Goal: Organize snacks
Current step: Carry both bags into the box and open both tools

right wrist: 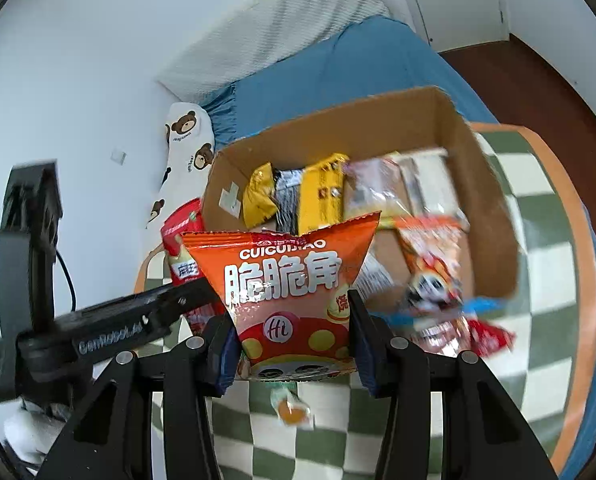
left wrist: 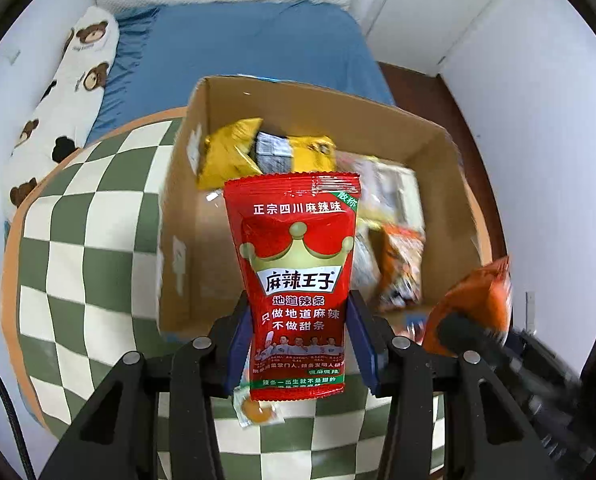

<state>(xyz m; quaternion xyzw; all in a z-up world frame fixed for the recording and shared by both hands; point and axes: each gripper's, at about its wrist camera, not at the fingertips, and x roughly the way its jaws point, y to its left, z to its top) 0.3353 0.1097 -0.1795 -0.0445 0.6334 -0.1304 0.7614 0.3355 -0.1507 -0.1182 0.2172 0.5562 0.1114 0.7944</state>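
My left gripper (left wrist: 300,320) is shut on a red spicy-strip packet (left wrist: 298,264), held upright just in front of the open cardboard box (left wrist: 430,152). My right gripper (right wrist: 291,320) is shut on an orange crisp bag (right wrist: 285,276), held before the same box (right wrist: 494,208). The box holds a yellow packet (left wrist: 233,152), pale packets and an orange packet (left wrist: 402,264). The right gripper's orange bag shows blurred at the right of the left wrist view (left wrist: 474,304). The left gripper and its red packet (right wrist: 181,236) show at the left of the right wrist view.
The box stands on a green-and-white checked cushion (left wrist: 89,240) on a blue bed (left wrist: 237,52). A small orange sweet (left wrist: 259,410) lies on the cushion below my grippers. More packets (right wrist: 470,328) lie beside the box. A bear-print pillow (left wrist: 65,100) lies at the left by the wall.
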